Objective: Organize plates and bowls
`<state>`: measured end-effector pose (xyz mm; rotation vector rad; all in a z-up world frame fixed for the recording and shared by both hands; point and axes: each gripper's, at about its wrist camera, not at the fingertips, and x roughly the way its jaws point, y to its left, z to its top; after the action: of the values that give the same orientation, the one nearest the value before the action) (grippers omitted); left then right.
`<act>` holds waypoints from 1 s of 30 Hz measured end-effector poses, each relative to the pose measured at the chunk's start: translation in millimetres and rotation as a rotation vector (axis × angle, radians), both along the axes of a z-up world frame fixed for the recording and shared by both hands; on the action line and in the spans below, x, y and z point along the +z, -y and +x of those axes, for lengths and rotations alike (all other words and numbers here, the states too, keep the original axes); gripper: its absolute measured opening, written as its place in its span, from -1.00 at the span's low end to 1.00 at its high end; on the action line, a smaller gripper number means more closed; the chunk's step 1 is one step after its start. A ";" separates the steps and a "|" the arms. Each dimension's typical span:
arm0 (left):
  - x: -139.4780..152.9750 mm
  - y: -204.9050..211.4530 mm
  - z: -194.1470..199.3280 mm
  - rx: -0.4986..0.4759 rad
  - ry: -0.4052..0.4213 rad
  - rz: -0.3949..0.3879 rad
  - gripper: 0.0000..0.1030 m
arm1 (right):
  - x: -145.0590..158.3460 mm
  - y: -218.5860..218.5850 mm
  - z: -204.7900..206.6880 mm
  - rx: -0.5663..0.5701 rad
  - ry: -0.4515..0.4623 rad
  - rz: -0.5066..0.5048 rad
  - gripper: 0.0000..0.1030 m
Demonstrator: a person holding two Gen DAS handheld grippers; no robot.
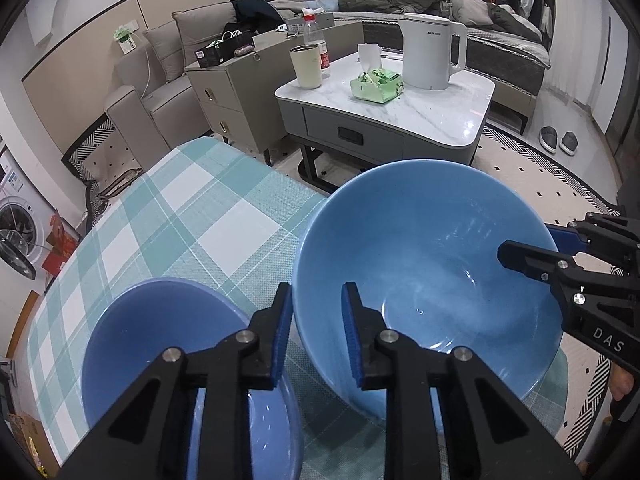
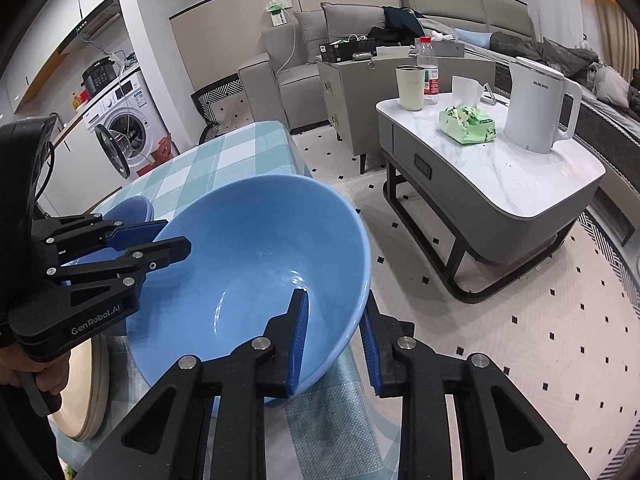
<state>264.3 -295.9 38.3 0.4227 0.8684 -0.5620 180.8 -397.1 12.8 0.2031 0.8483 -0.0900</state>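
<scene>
A large light-blue bowl stands on the teal plaid tablecloth near the table's right edge. My left gripper straddles its left rim, one pad outside and one inside, shut on the wall. In the right wrist view my right gripper clamps the same bowl at its right rim in the same way. Each gripper shows in the other's view: the right gripper and the left gripper. A smaller, darker blue bowl sits just left of the large one.
A beige round plate lies at the near left of the table. Beyond the table edge stands a marble coffee table with a white kettle, tissue pack, cup and bottle. A sofa, a cabinet and a washing machine are further off.
</scene>
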 end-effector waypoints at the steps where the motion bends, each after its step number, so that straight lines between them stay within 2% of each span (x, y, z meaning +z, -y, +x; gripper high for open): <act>1: 0.1 -0.1 -0.1 0.000 -0.002 -0.003 -0.56 | 0.1 0.4 -0.2 -0.002 0.001 0.000 -0.51; 23: 13.4 -6.4 -6.2 0.004 0.006 -0.048 -0.56 | 9.2 1.4 -5.5 -0.020 0.041 0.003 -0.51; 30: 22.8 -12.8 -8.3 0.012 0.022 -0.066 -0.56 | 19.8 -2.2 -10.5 -0.012 0.089 0.004 -0.51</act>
<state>256.0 -283.1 61.0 0.3632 0.8283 -0.5720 170.3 -394.9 32.6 0.2143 0.7587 -0.0902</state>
